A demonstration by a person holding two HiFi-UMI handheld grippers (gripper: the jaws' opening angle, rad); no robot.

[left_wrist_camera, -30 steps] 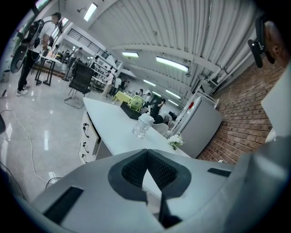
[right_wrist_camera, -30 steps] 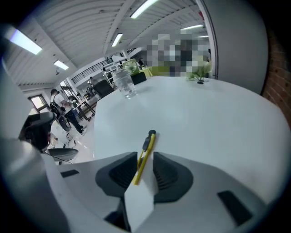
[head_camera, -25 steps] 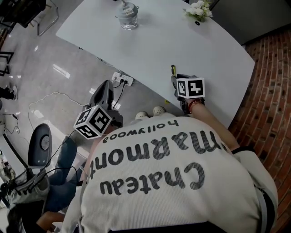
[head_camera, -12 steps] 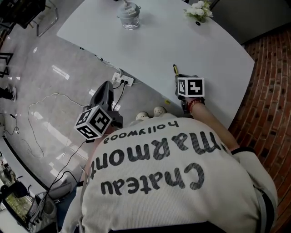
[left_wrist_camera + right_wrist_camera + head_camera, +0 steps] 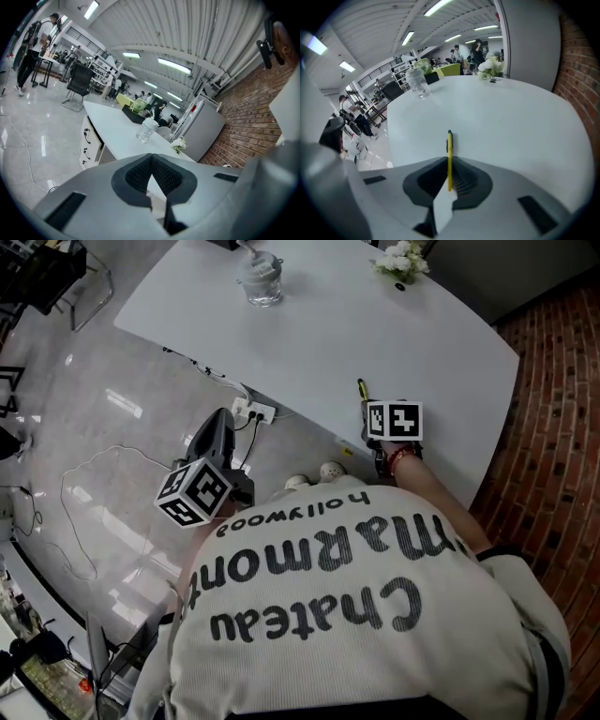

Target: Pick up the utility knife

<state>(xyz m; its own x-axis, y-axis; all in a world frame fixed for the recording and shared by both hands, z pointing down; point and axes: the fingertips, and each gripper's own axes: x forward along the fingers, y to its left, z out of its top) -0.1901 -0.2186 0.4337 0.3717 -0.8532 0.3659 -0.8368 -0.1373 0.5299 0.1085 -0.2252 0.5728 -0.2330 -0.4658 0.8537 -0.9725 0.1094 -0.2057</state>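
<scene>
The utility knife is slim and yellow with a dark tip. It stands on edge on the white table, running straight away from the camera between the pads of my right gripper. The jaws are closing and both pads touch its sides. From the head view only the knife's far end shows, ahead of the right gripper near the table's front edge. My left gripper hangs over the floor left of the table. Its jaws are shut with nothing between them.
A glass jar and a small bunch of white flowers stand at the far side of the table. A power strip and cables lie on the glossy floor beneath. Brick paving runs along the right.
Both grippers have stayed in place. The knife's end still shows ahead of the right gripper. The chair and seated person at the lower left have gone from view.
</scene>
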